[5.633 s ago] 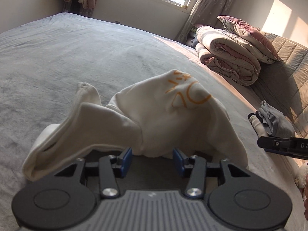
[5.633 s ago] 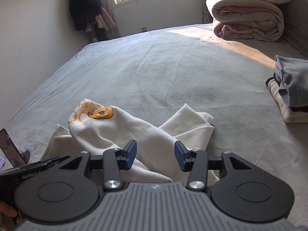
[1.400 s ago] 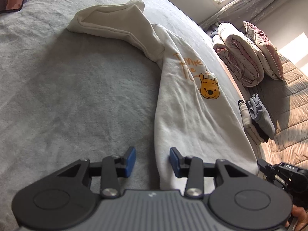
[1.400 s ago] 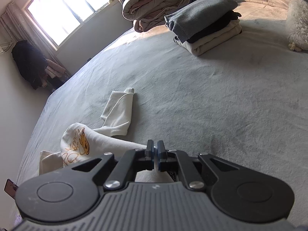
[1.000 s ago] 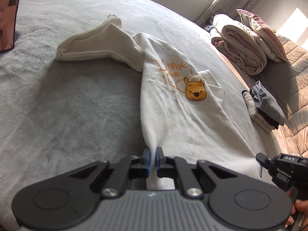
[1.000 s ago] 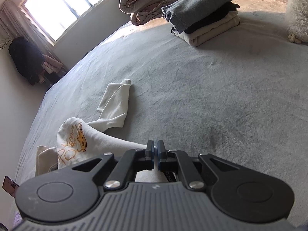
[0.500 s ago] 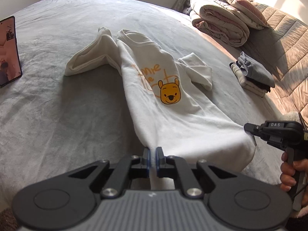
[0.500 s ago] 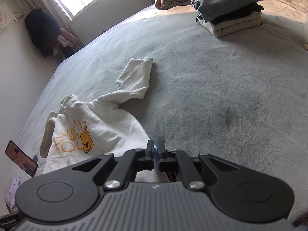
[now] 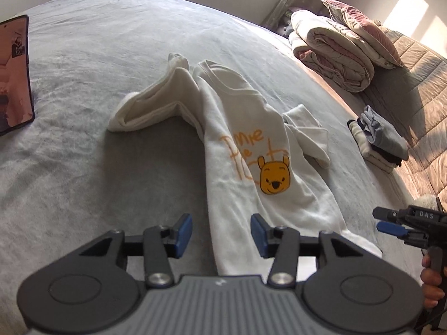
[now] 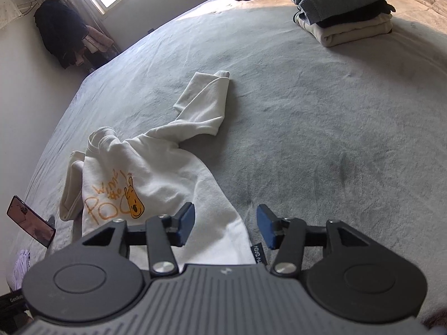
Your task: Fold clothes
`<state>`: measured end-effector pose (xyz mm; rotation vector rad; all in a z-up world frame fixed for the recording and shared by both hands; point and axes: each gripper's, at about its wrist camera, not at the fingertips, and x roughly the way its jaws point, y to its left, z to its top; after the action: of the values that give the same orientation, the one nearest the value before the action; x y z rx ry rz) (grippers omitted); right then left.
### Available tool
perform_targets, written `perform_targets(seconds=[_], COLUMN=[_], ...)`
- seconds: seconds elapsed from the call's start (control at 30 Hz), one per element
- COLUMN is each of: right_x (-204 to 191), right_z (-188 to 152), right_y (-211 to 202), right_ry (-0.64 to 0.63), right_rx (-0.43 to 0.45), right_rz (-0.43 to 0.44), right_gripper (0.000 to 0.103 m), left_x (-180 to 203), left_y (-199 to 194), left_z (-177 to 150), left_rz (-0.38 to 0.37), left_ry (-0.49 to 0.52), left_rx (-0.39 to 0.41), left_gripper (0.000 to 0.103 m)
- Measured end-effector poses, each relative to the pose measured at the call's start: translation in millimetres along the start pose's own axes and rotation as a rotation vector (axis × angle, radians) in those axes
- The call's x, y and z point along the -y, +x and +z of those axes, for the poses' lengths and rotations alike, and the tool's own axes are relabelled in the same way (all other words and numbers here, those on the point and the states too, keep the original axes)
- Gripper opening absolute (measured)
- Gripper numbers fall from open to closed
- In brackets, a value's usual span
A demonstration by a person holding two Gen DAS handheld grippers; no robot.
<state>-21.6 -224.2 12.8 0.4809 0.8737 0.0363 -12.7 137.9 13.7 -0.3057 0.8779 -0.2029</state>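
A cream sweatshirt (image 9: pixel 251 150) with a yellow bear print lies front-up on the grey bed (image 9: pixel 83 55), stretched lengthwise away from me, as I work the rig from a distance. Its long axis runs from the hem, nearest both cameras, up to the neckline, which points toward the far side of the bed. It is not lying square: the body is bunched narrow, one sleeve (image 9: pixel 145 109) doubles back to my left and the other sleeve (image 10: pixel 204 103) trails off to my right.

My left hand-held gripper (image 9: pixel 220 231) hovers with its jaws spread wide over the left hem corner, holding nothing. My right hand-held gripper (image 10: pixel 225 224) is likewise spread, over the right hem corner beside a small dark label, and also empty.

I judge the fabric soft, fairly thick and limp. It should sag and drag on the plush cover and not slide cleanly, and it should be light enough for a pinch at an edge to carry. The ribbed hem corners, the shoulder seams and the cuffs look like the firmest places to take hold.

A stack of folded clothes (image 10: pixel 346 19) sits well apart near the headboard. A phone (image 9: pixel 14 75) stands propped at my far left.
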Motion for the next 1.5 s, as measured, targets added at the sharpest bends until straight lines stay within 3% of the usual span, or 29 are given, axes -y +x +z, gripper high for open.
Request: perform_targets(seconds=[0.17, 0.3, 0.4, 0.5, 0.67, 0.73, 0.83, 0.87, 0.9, 0.93, 1.0, 1.2, 1.5], right_x=[-23.8, -41.3, -53.9, -67.1, -81.2, -85.5, -89.4, -91.0, -92.9, -93.6, -93.5, -84.3, -26.7], right_z=[35.0, 62.8, 76.1, 84.0, 92.3, 94.9, 89.8, 86.7, 83.6, 81.6, 78.8, 78.4, 93.6], right_y=[26.2, 64.0, 94.1, 122.3, 169.2, 186.6, 197.7, 196.9, 195.3, 193.7, 190.6, 182.6, 154.7], right_ry=[-0.1, -0.173, -0.229, -0.32, -0.443, -0.484, -0.552, -0.58, -0.61, -0.619, -0.612, -0.569, -0.48], right_rx=[-0.015, -0.012, -0.004, 0.013, -0.001, -0.017, -0.042, -0.042, -0.045, -0.046, -0.049, -0.012, 0.036], right_rz=[-0.044, -0.031, -0.007, -0.001, -0.004, -0.009, -0.047, -0.057, -0.065, -0.071, -0.08, -0.175, -0.376], right_gripper=[0.054, 0.054, 0.054, 0.054, 0.054, 0.054, 0.053, 0.048, 0.027, 0.014, 0.007, 0.005, 0.005], left_x=[-5.3, -14.0, -22.8, -30.2, -40.4, -44.7, -50.5, -51.9, -53.3, -54.6, -57.4, -67.1, -83.9], left_y=[16.1, 38.6, 56.9, 69.7, 78.9, 84.1, 89.6, 89.9, 90.2, 90.5, 91.0, 79.8, 68.3], left_z=[49.0, 77.7, 82.3, 80.0, 86.6, 86.9, 87.0, 87.0, 86.9, 86.8, 86.7, 85.1, 78.2], left_rz=[0.112, 0.223, 0.278, 0.273, 0.289, 0.311, 0.343, 0.352, 0.361, 0.37, 0.387, 0.448, 0.483], left_ry=[-0.01, -0.026, -0.018, 0.022, -0.007, -0.033, -0.074, -0.088, -0.103, -0.118, -0.147, -0.193, -0.176], left_rx=[0.135, 0.23, 0.304, 0.401, 0.393, 0.393, 0.385, 0.378, 0.371, 0.363, 0.349, 0.346, 0.306], left_gripper=[0.055, 0.057, 0.057, 0.056, 0.055, 0.05, 0.03, 0.019, 0.01, 0.007, 0.006, 0.005, 0.005])
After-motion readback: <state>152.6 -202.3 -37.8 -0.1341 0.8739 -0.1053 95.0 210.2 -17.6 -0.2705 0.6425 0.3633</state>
